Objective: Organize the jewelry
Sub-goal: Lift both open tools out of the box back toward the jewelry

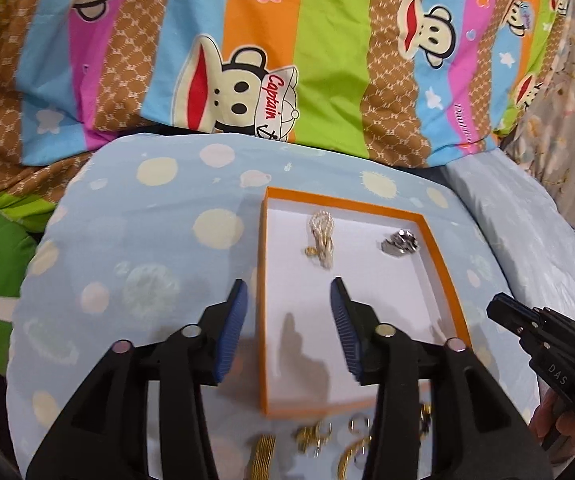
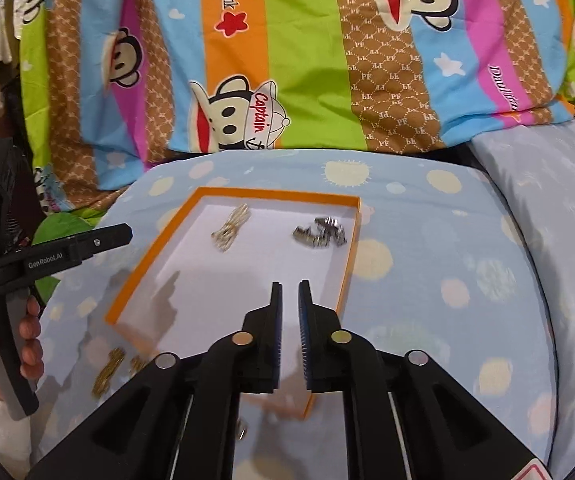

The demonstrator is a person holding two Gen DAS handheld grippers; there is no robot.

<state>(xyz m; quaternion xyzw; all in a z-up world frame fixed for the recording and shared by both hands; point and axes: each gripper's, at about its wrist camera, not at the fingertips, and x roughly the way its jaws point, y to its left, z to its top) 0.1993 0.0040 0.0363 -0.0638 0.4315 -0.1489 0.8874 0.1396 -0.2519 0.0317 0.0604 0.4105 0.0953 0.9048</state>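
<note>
An orange-rimmed box lid (image 1: 262, 264) (image 2: 155, 240) with a white floor lies on the blue spotted cushion. Inside it rest a pearl-and-gold piece (image 1: 321, 238) (image 2: 231, 226) and a silver piece (image 1: 399, 242) (image 2: 319, 232). Several gold rings and chains (image 1: 319, 436) (image 2: 107, 368) lie loose on the cushion by the lid's near edge. My left gripper (image 1: 289, 292) hangs above the lid's near left part, open, with nothing between its fingers. My right gripper (image 2: 289, 288) is over the lid's near right part, its jaws a narrow gap apart and empty.
A bright striped cartoon-monkey quilt (image 1: 247, 60) (image 2: 287, 60) is heaped behind the cushion (image 1: 127, 240) (image 2: 447, 280). A pale blue pillow (image 1: 527, 240) (image 2: 547, 200) lies to the right. A hand (image 2: 27, 340) holds the left gripper's handle.
</note>
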